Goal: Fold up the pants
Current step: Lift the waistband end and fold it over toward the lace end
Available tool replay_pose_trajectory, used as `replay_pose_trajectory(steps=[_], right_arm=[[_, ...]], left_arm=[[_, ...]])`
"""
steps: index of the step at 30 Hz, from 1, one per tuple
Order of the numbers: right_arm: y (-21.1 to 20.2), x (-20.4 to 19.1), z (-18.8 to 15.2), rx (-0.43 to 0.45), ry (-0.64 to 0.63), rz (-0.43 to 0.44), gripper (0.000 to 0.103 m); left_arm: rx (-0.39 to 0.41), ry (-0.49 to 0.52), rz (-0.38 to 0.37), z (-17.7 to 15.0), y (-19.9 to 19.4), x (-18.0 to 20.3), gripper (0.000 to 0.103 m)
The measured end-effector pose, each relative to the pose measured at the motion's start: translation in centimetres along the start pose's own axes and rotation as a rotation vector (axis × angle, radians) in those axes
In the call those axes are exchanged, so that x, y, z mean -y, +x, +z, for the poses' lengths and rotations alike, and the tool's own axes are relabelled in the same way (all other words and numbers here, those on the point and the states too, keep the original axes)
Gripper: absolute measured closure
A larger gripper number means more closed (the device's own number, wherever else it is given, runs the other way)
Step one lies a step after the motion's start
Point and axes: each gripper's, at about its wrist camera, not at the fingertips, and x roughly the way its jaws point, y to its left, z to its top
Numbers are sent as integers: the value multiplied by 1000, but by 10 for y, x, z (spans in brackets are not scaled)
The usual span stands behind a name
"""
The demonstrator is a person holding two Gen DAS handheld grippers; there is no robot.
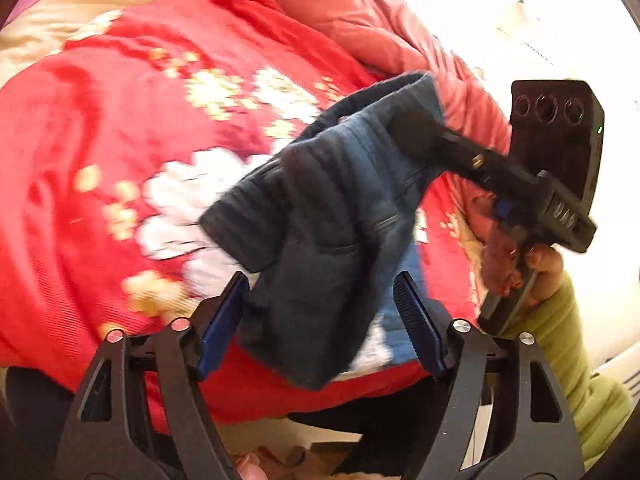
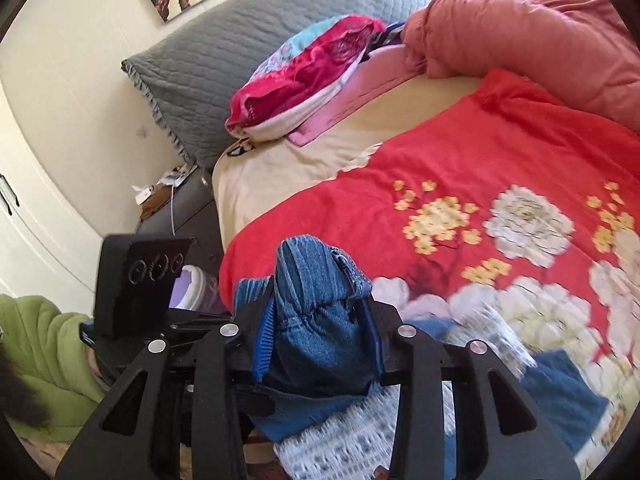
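My big bed with the red flower blanket (image 2: pixel 500 152) is under everything. The soft blue denim pants (image 1: pixel 336 208) hang bunched above its near edge. They feel floppy and a bit heavy, so I grab thick edges. My right gripper (image 2: pixel 320 340) squeezes them tight. My left gripper (image 1: pixel 320 320) sits around them, fingers apart.

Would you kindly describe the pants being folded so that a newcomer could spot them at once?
Start at the bed's red floral blanket. At its near edge, the pants hang bunched between the fingers of the right gripper. They are the only blue denim there, unlike the pink quilt and grey pillow behind.
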Motion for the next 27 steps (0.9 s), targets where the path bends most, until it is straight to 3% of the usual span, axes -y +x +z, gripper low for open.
replay_pose_trajectory(steps=[5,9,11,15,17,20,23,27], right_arm=[[-34,12,-19,56,19,-28,63],[-66,28,-38,112,86,-69,48],[-81,34,-50,149,108,-71,43],[-104,45,-78,165,156,-152,40],[-106,48,-90,153,178,-182,40],[-101,45,-102,116,187,-222,40],[-83,39,-107,77,191,-248,40],[-58,38,-118,1,215,-311,40]], left_arm=[[4,45,3,5,11,33,42],[28,80,3,-2,15,51,42],[17,117,-30,-6,26,65,40],[-115,217,-165,-21,49,96,39],[-90,264,-165,-26,42,104,39],[25,325,-37,-17,20,104,39],[51,349,209,-4,27,87,39],[9,333,283,-4,51,71,41]])
